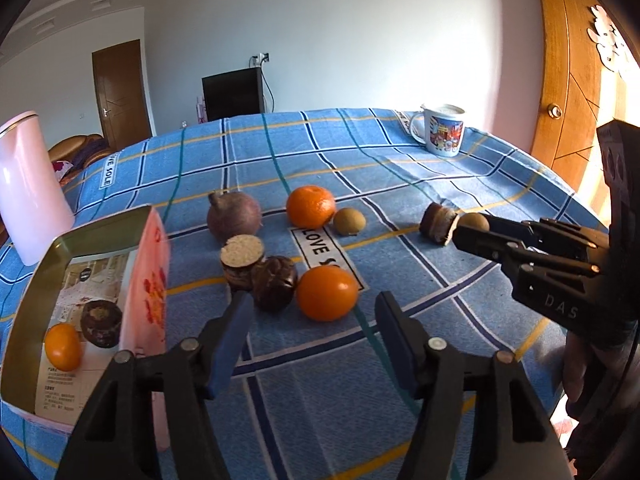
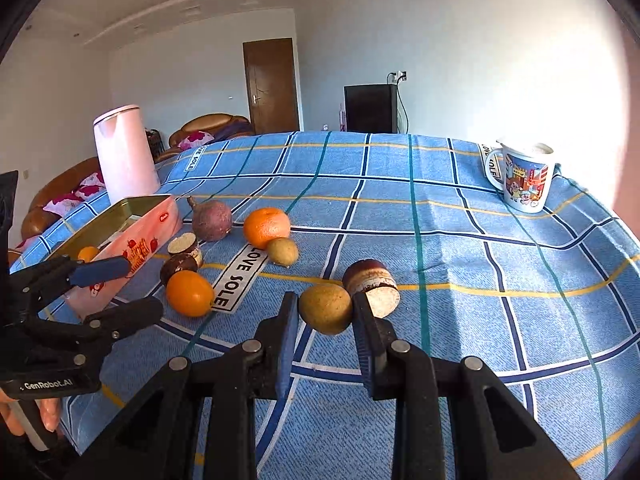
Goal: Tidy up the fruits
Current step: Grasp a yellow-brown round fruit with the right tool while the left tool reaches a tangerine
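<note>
Your right gripper (image 2: 325, 312) is clamped on a small tan fruit (image 2: 326, 308) at its widest part, near table centre — firm, smooth, light, so hold gently. Left gripper (image 1: 314, 312) stands released, empty, near the tin (image 1: 24, 320) at left — no fruit between its pads.

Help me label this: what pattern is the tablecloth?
Blue plaid tablecloth with white, navy, teal and yellow lines; clearest in the right wrist view.

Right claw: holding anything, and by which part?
Yes: the right claw grips the yellow-brown fruit across its middle, one pad on each side. The left claw is empty.
</note>
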Action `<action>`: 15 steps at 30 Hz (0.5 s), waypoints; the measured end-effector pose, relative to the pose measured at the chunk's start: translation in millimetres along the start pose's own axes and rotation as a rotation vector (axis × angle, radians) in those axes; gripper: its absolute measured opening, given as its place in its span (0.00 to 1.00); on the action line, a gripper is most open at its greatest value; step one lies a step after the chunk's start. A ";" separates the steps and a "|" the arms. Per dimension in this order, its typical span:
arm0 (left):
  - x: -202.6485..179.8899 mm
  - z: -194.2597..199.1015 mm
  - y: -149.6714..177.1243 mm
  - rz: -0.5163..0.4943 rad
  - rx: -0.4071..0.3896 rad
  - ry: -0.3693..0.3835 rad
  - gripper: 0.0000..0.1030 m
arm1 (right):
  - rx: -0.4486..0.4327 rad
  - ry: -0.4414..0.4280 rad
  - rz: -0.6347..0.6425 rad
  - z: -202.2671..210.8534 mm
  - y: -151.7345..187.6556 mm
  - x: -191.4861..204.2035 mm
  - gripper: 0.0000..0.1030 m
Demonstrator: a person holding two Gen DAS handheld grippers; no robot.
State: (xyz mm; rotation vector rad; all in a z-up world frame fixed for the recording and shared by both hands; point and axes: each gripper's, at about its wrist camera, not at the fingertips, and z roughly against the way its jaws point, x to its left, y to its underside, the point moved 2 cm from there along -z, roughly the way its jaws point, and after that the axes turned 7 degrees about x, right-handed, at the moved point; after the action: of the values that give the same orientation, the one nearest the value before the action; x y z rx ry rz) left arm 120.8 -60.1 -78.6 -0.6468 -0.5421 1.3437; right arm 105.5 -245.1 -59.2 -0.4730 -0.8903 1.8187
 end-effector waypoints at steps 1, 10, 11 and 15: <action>-2.7 -2.7 -1.0 -0.003 0.013 0.008 0.56 | -0.002 0.002 0.007 -0.3 -0.3 1.8 0.28; -18.7 -25.9 -13.0 -0.035 0.078 -0.005 0.55 | -0.022 -0.013 -0.004 3.8 1.4 -1.9 0.28; -21.0 -28.1 -14.7 -0.045 0.080 -0.009 0.55 | -0.024 -0.013 -0.004 4.3 1.6 -1.4 0.28; -20.8 -40.3 -19.3 -0.029 0.124 -0.007 0.54 | -0.038 -0.017 -0.011 6.3 2.5 -2.7 0.28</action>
State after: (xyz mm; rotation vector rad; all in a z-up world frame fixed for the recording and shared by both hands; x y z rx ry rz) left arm 159.1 -87.2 -93.6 -0.5312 -0.4683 1.3415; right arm 100.8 -250.4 -57.2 -0.4759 -0.9384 1.8009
